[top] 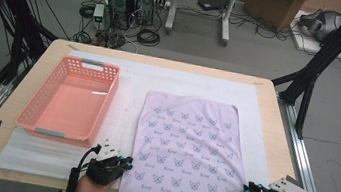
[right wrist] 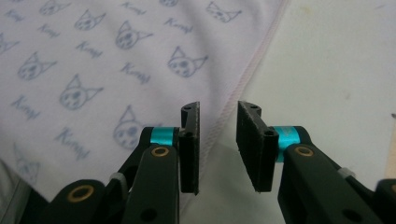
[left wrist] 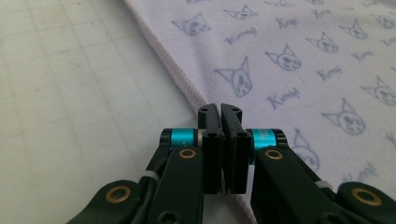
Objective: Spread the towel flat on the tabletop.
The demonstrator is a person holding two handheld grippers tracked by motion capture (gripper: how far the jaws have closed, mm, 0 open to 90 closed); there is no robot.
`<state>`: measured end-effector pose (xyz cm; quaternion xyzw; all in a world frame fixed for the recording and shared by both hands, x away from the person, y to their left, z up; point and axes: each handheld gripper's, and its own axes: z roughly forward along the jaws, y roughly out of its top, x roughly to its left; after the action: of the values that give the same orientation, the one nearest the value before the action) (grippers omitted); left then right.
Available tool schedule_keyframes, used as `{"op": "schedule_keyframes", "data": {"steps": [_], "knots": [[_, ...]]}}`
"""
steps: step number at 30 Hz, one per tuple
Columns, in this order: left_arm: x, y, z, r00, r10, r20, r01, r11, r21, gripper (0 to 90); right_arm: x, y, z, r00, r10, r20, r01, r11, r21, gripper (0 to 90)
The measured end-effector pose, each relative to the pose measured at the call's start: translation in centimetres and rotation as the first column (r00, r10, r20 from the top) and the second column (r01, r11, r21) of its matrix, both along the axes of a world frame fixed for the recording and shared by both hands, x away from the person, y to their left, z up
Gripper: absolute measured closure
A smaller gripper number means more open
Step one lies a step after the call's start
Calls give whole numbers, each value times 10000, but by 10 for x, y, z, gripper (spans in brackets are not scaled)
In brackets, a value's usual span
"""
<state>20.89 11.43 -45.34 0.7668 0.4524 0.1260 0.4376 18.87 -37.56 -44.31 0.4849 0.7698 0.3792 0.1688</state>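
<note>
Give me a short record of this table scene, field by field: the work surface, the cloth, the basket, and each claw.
surface: wooden table with a white mat on it
cloth: pale purple cloth with a cat-face print, spread flat on the mat
basket: pink basket, left of the cloth, nothing in it
left claw: jaws shut, at the cloth's left edge
right claw: jaws apart, over the cloth's right edge, hem between them, not pinched

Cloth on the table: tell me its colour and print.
The cloth is pale lilac with small blue cat faces and script words; clearest in the left gripper view.
</note>
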Motion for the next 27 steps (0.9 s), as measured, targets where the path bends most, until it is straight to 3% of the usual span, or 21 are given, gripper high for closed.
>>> {"op": "schedule_keyframes", "data": {"steps": [4,7,8,10,12,15,18,19,21,23,25,26,27], "knots": [[-7,11,-1,9998,-183,-21,182,9996,-229,846,10,2,0,9999,-149,-16,150,9997,207,678],[-6,11,-2,10000,-32,6,32,9979,-646,662,17,9,-3,10000,20,-96,-19,9999,149,686],[-5,10,-2,10000,56,60,-51,9977,-676,594,19,13,-4,9998,122,-144,-123,9999,-3,704],[-3,10,-1,9997,67,225,-50,9970,-771,556,19,16,-4,9997,231,-29,-232,9993,-306,874],[-2,9,-1,9996,131,261,-108,9962,-870,504,17,16,-2,9996,205,-195,-210,9993,-307,883],[3,9,1,9992,126,369,-82,9932,-1164,493,8,11,1,9997,156,-195,-171,9968,-786,885],[7,8,1,9994,169,310,-128,9915,-1292,493,-3,2,2,9995,163,-261,-184,9964,-822,883],[7,8,1,9994,169,310,-128,9915,-1292,494,-5,0,2,9994,184,-288,-205,9970,-742,863],[15,5,1,9996,175,231,-144,9916,-1283,501,-6,-2,1,9997,96,-227,-109,9984,-557,724],[21,0,0,9999,75,120,-59,9918,-1273,512,-6,-2,3,10000,-8,-78,6,9995,-309,667],[25,-7,-3,9997,-206,-149,190,9944,-1038,580,-5,-4,5,9997,-200,156,203,9996,-188,629],[24,-12,-4,9996,-287,-83,280,9971,-702,667,-3,-5,5,9995,-226,227,228,9997,-77,626],[24,-12,-4,9996,-287,-83,280,9971,-702,744,-2,-6,5,9992,-278,296,278,9996,20,619]]}}
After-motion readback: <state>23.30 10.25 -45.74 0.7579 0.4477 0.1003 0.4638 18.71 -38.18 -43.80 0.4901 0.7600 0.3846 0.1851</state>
